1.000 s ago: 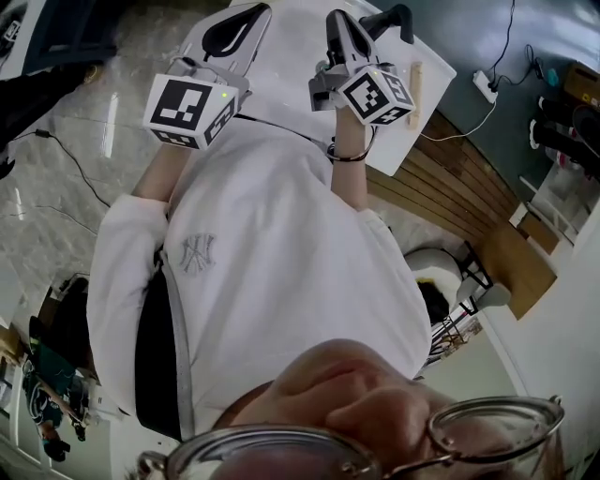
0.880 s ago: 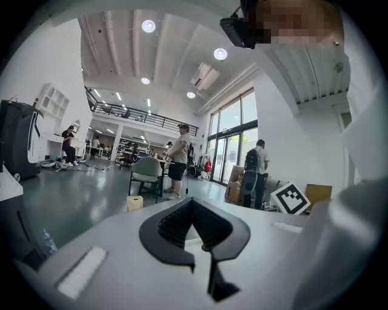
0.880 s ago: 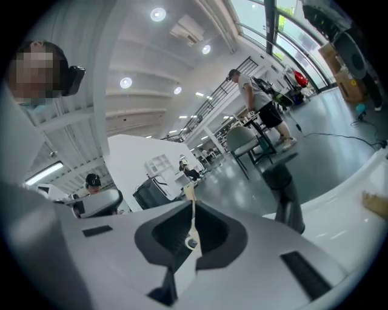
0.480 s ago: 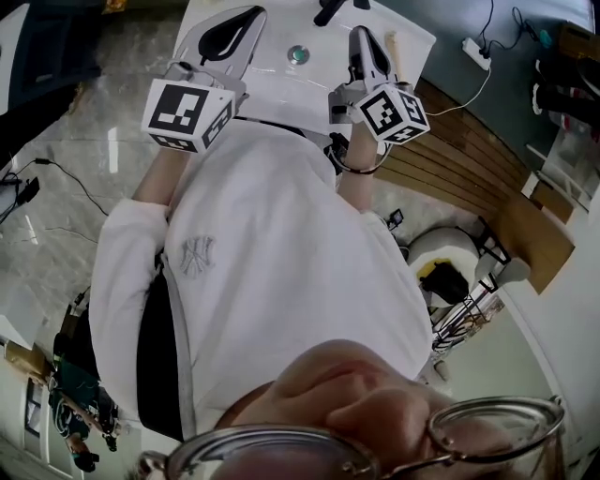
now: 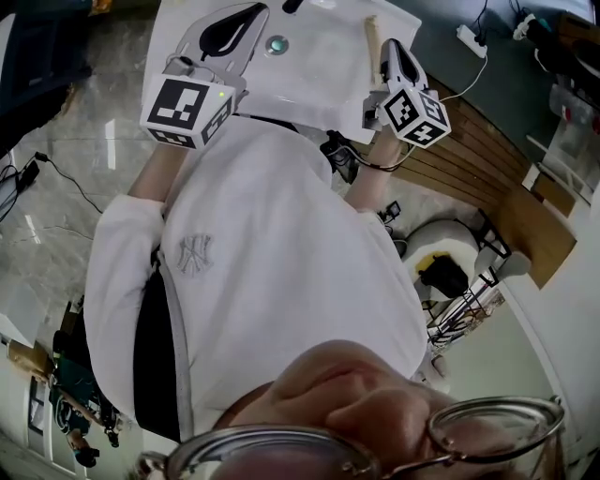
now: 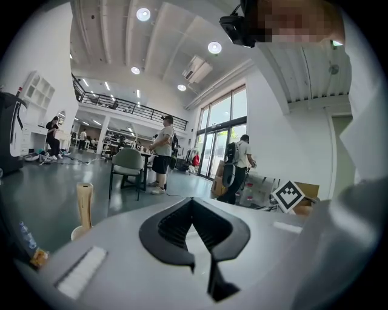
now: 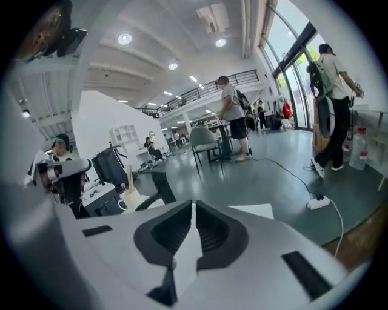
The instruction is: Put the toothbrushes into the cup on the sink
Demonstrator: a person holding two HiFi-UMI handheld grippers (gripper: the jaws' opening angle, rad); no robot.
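Observation:
A white sink (image 5: pixel 323 66) with a round drain (image 5: pixel 277 44) lies at the top of the head view. A wooden toothbrush (image 5: pixel 372 42) shows at the sink's right side. In the left gripper view this toothbrush (image 6: pixel 83 203) stands upright in a pale cup (image 6: pixel 77 232). In the right gripper view the cup (image 7: pixel 129 200) sits left of the jaws. My left gripper (image 5: pixel 259 10) hangs over the sink's left part, shut and empty. My right gripper (image 5: pixel 388 47) is just right of the toothbrush, also shut with nothing in it.
A black faucet (image 7: pixel 160 189) rises beside the cup. A power strip (image 5: pixel 467 36) with a cable lies on the dark floor to the right, next to wooden planking (image 5: pixel 469 159). People and chairs (image 6: pixel 127 166) stand far off in the hall.
My right gripper has swung rightward from over the sink's middle to beside the toothbrush at the sink's right side. The left gripper has hardly shifted.

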